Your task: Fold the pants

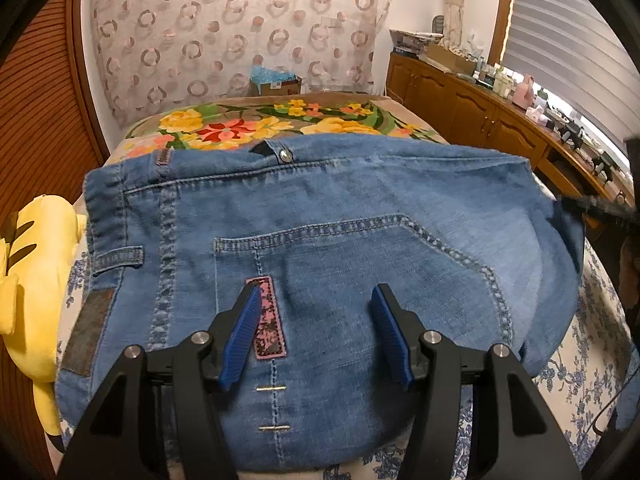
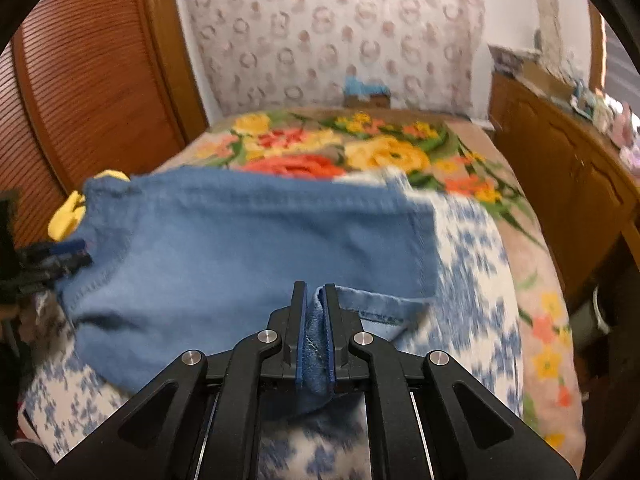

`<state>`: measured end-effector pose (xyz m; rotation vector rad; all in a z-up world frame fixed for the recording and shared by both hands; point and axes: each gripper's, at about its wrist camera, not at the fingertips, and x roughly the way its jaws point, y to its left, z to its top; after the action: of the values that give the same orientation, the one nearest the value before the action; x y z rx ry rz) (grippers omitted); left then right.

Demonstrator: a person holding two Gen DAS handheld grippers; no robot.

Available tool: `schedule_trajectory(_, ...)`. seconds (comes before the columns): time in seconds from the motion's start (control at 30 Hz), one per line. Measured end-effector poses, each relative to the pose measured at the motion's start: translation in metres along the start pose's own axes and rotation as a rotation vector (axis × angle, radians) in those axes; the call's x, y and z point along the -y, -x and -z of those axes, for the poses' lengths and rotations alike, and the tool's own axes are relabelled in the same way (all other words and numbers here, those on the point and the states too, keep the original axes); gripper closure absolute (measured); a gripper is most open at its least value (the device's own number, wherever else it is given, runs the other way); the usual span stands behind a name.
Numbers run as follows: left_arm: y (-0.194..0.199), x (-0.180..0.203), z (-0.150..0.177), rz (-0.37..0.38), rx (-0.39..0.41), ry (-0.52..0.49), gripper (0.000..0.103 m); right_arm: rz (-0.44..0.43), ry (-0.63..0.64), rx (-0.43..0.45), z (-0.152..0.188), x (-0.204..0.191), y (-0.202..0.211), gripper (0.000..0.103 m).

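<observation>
The jeans are laid across a bed covered by a blue-and-white floral sheet, with the rear pocket and waistband turned upward in the left wrist view. A floral blanket is seen beyond the denim, toward a patterned curtain, at the foot of which a cardboard box is placed. A yellow plush toy is lodged against the waistband end of the jeans, between the bed and a slatted wooden panel. A wooden cabinet, loaded with small items too small to be identified, is set along the opposite bedside.

The left gripper is held over the pocket area with its jaws spread wide; nothing is caught between them. The right gripper is pressed together on a fold of denim at the near edge of the jeans, and the cloth is pinched between the blue pads. The right wrist view is blurred.

Bare sheet is visible on the cabinet side of the jeans; the plush side is crowded.
</observation>
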<state>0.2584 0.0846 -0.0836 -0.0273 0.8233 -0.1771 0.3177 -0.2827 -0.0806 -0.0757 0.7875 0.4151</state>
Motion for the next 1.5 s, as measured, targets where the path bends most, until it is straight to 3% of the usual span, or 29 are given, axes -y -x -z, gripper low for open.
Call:
schedule_trajectory(0.03, 0.004, -0.002, 0.000, -0.003, 0.008, 0.005, 0.046, 0.009, -0.011, -0.011, 0.005, 0.003, 0.001, 0.093)
schedule_trajectory(0.1, 0.011, -0.008, 0.001, -0.014, 0.021, 0.014, 0.046, 0.029, -0.030, -0.028, 0.013, 0.009, 0.003, 0.077)
schedule_trajectory(0.2, 0.023, -0.019, 0.003, -0.044, 0.043, 0.030, 0.046, 0.041, -0.063, -0.052, 0.025, 0.014, 0.005, 0.066)
schedule_trajectory(0.53, 0.047, -0.077, 0.034, -0.173, 0.052, 0.137, 0.046, 0.051, -0.091, -0.104, 0.052, 0.005, -0.002, 0.050)
schedule_trajectory(0.67, 0.051, -0.093, 0.048, -0.218, 0.049, 0.170, 0.046, 0.042, -0.077, -0.097, 0.052, -0.002, -0.004, 0.050)
schedule_trajectory(0.9, 0.050, -0.118, 0.067, -0.261, 0.029, 0.215, 0.046, 0.034, -0.026, -0.082, 0.053, -0.012, -0.005, 0.073)
schedule_trajectory(1.23, 0.037, -0.124, 0.079, -0.231, 0.006, 0.243, 0.048, 0.001, -0.027, -0.062, 0.054, -0.010, -0.004, 0.080)
schedule_trajectory(1.27, 0.037, -0.125, 0.077, -0.221, 0.010, 0.241, 0.059, -0.003, -0.029, -0.055, 0.054, -0.010, -0.003, 0.081)
schedule_trajectory(1.33, 0.038, -0.123, 0.078, -0.201, 0.017, 0.239, 0.067, -0.011, -0.037, -0.039, 0.054, -0.007, 0.000, 0.081)
schedule_trajectory(1.37, 0.039, -0.122, 0.078, -0.191, 0.023, 0.233, 0.081, -0.013, -0.038, -0.033, 0.054, -0.007, 0.001, 0.082)
schedule_trajectory(1.43, 0.042, -0.118, 0.077, -0.185, 0.038, 0.227, 0.091, -0.016, -0.038, -0.015, 0.053, -0.005, 0.006, 0.082)
schedule_trajectory(1.5, 0.046, -0.111, 0.074, -0.206, 0.052, 0.204, 0.095, -0.011, -0.028, 0.005, 0.051, -0.006, 0.011, 0.083)
